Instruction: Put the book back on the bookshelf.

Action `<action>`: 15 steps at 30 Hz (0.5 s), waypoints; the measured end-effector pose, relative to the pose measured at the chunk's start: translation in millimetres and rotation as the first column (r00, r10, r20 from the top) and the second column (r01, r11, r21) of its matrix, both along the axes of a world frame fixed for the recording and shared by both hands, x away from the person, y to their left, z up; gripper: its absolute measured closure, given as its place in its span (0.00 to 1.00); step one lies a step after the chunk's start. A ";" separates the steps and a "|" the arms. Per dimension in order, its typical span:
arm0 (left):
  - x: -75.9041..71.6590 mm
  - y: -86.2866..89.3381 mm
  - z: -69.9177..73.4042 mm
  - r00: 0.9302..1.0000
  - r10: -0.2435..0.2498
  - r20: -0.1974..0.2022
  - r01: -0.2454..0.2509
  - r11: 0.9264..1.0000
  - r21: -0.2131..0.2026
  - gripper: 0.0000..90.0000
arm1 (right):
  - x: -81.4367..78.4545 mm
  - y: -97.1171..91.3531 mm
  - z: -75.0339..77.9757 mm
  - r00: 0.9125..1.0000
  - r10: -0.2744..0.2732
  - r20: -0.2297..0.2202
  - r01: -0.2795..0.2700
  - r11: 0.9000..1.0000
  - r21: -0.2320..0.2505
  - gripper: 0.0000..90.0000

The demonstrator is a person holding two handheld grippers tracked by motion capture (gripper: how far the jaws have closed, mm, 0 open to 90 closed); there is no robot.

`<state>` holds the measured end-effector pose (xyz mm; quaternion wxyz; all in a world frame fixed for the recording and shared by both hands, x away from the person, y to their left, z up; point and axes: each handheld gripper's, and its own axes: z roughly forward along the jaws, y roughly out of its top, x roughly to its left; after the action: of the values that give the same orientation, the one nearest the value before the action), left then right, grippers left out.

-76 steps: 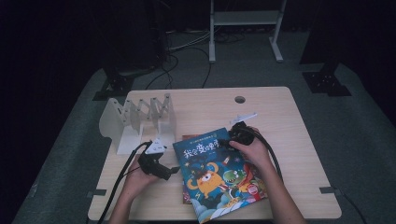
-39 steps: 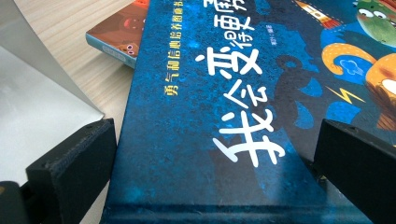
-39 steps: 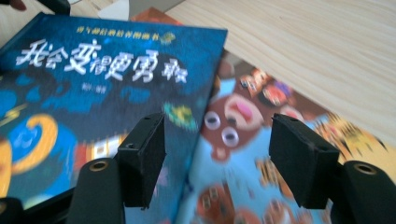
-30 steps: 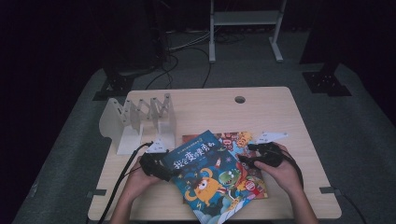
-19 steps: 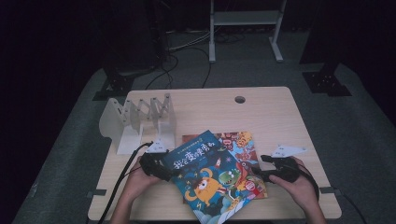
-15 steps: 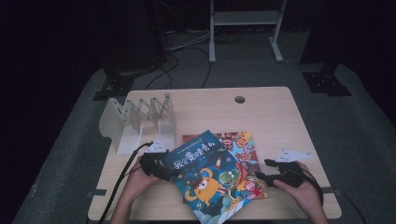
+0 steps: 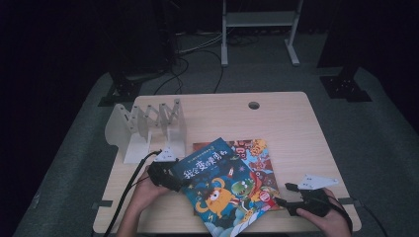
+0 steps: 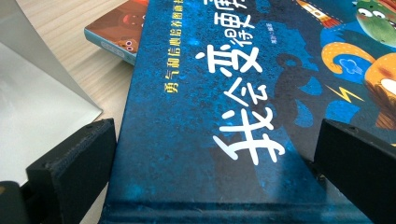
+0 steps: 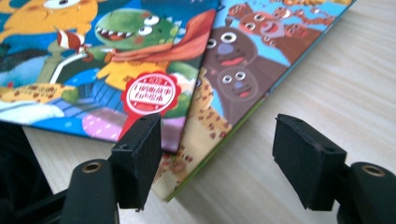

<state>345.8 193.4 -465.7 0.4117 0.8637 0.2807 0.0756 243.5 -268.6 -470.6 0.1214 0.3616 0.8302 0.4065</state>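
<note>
Two picture books lie stacked near the front edge of a pale wooden bench (image 7: 296,128), and the step in hand looks like parting them or lifting the upper one. At the back left of the bench stands a white rack (image 7: 148,126) of upright dividers, with nothing in its slots, a likely home for the books. The blue book (image 7: 222,192) lies on top, turned askew, its cover showing an orange monster and a green dinosaur. Under it, the orange book (image 7: 254,153) sticks out along the top and right.

The left claw (image 7: 175,181) sits at the blue book's left edge; in the left gripper view its jaws stand on either side of the cover's corner, but whether the pads press on it cannot be told. The right claw (image 7: 282,194) rests low at the right of the stack, jaws just opened a little and holding nothing, with the orange book's corner (image 9: 205,154) lying between them.

Next, the right claw likely needs to close on that corner and pin the lower book while the left draws the blue one off.
</note>
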 end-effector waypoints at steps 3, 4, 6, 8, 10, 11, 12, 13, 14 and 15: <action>-0.1 -0.1 0.1 1.000 0.001 0.000 -0.001 1.000 0.001 0.00 | -1.3 0.0 -1.1 1.000 -0.003 0.011 0.003 1.000 -0.001 0.36; -0.6 -0.3 0.3 1.000 0.003 -0.001 -0.003 1.000 0.001 0.00 | -1.7 0.8 -1.2 1.000 -0.007 0.017 0.007 1.000 -0.011 0.35; -0.9 -0.3 0.5 1.000 0.002 -0.003 -0.001 1.000 0.004 0.00 | -1.4 0.8 -1.1 1.000 -0.007 0.021 0.007 1.000 -0.014 0.35; -1.7 0.3 0.6 1.000 -0.005 -0.013 0.006 1.000 0.005 0.00 | 1.5 0.2 -3.0 0.999 -0.026 0.026 0.027 0.999 -0.040 0.37; -1.9 0.5 0.6 1.000 -0.007 -0.013 0.007 1.000 0.005 0.00 | 2.9 -0.7 -3.6 0.999 -0.032 0.026 0.033 0.999 -0.033 0.37; -2.0 0.4 0.6 1.000 -0.009 -0.014 0.009 1.000 0.004 0.00 | 4.6 -1.5 -3.9 0.999 -0.031 0.025 0.032 0.999 -0.030 0.36; -2.1 0.5 0.7 1.000 -0.013 -0.016 0.013 1.000 0.005 0.00 | 6.1 -1.7 -3.8 0.999 -0.034 0.021 0.035 0.999 -0.027 0.37; -2.3 0.3 0.8 1.000 -0.017 -0.017 0.017 1.000 0.006 0.00 | 8.0 -2.0 -3.7 0.999 -0.035 0.024 0.035 0.999 -0.030 0.37; -2.5 0.0 0.6 1.000 -0.023 -0.018 0.023 1.000 0.004 0.00 | 10.0 -2.2 -3.5 0.999 -0.039 0.024 0.040 0.999 -0.032 0.37; -3.4 -0.7 1.0 0.999 -0.033 -0.020 0.034 0.999 0.008 0.00 | 15.3 -3.2 -2.9 0.999 -0.045 0.027 0.046 0.998 -0.040 0.37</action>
<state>342.3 192.7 -464.7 0.4066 0.8707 0.2699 0.0614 258.8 -271.9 -473.5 0.1488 0.3727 0.8282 0.3912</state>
